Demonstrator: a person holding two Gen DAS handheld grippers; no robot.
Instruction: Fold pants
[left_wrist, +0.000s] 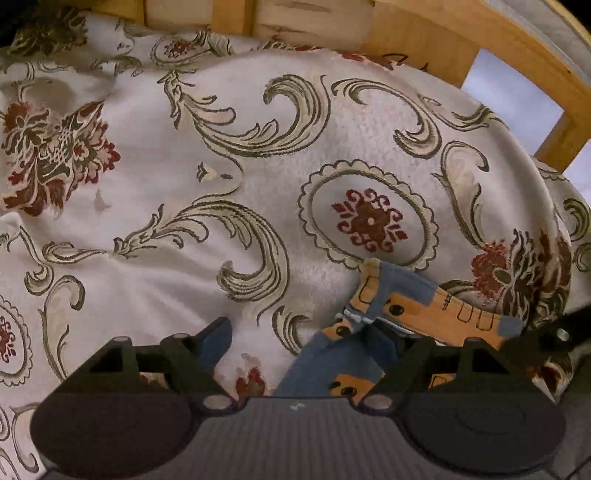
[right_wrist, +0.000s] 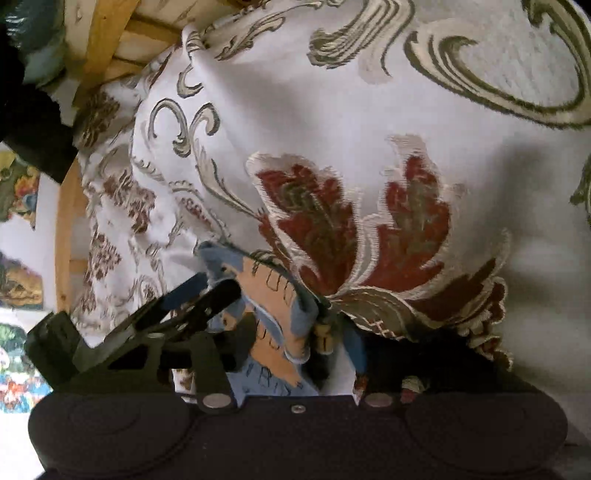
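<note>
**Mia:** What is lying under everything?

**Sam:** A big white cloth (left_wrist: 236, 155) with curly gold leaves and red flowers. It is covering a soft seat. A wooden frame (left_wrist: 524, 62) is showing at 12 and 1 o'clock in the left view. In the right view, bright pictures (right_wrist: 16, 184) are hanging on a pale wall at 9 o'clock.

**Mia:** Where are the pants?

**Sam:** The pants (left_wrist: 417, 310) are small, blue and orange, with little drawings and a zipper. They are sitting bunched up on the cloth. In the left view they are at 5 o'clock, right by the right-side finger (left_wrist: 413, 365).

**Mia:** What is the left gripper (left_wrist: 314, 339) doing?

**Sam:** Its fingers are standing wide apart. Part of the pants is lying between them.

**Mia:** And the right gripper (right_wrist: 295, 328)?

**Sam:** The pants are bunching up right in front of it, at 6 o'clock. One finger (right_wrist: 207, 310) is touching the cloth of the pants. The other finger is hiding under the folds, so I cannot tell if it is pinching.
</note>
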